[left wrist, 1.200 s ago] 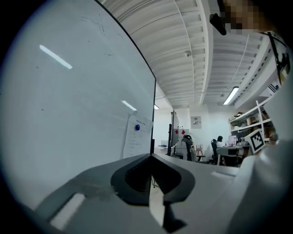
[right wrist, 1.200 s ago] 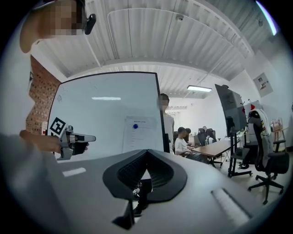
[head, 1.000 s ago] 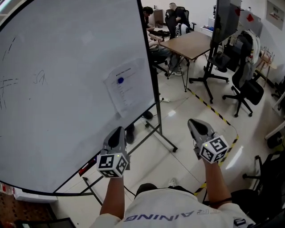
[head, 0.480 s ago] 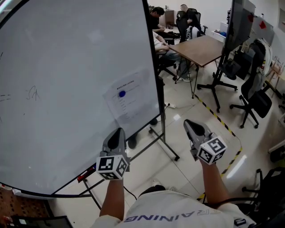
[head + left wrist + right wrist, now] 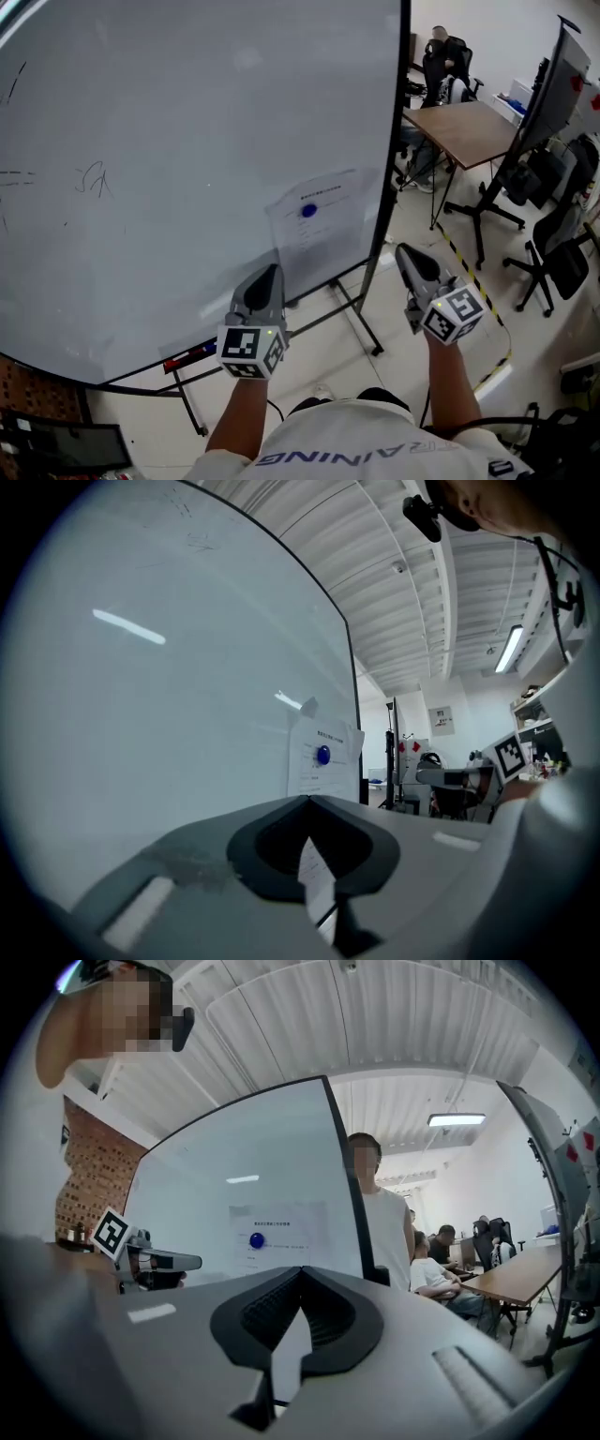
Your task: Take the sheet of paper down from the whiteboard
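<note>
A white printed sheet of paper (image 5: 317, 214) hangs on the whiteboard (image 5: 169, 159) near its lower right corner, pinned by a round blue magnet (image 5: 309, 211). My left gripper (image 5: 269, 277) is shut and empty, just below and left of the sheet, close to the board. My right gripper (image 5: 404, 253) is also shut and empty, to the right of the board's edge. In the left gripper view the sheet (image 5: 324, 761) and magnet (image 5: 322, 755) lie ahead past the shut gripper (image 5: 309, 801). The right gripper view shows the sheet (image 5: 274, 1235) beyond the gripper (image 5: 301, 1271).
The whiteboard's wheeled stand (image 5: 361, 323) reaches onto the floor, with markers on its tray (image 5: 190, 357). A brown table (image 5: 466, 131), office chairs (image 5: 555, 255), a screen on a stand (image 5: 555, 80) and striped floor tape (image 5: 467, 263) are at the right. A person (image 5: 381, 1213) stands behind the board.
Both grippers have moved toward the whiteboard and a little up. The sheet now sits between and just above them in the head view. Both stay shut.
</note>
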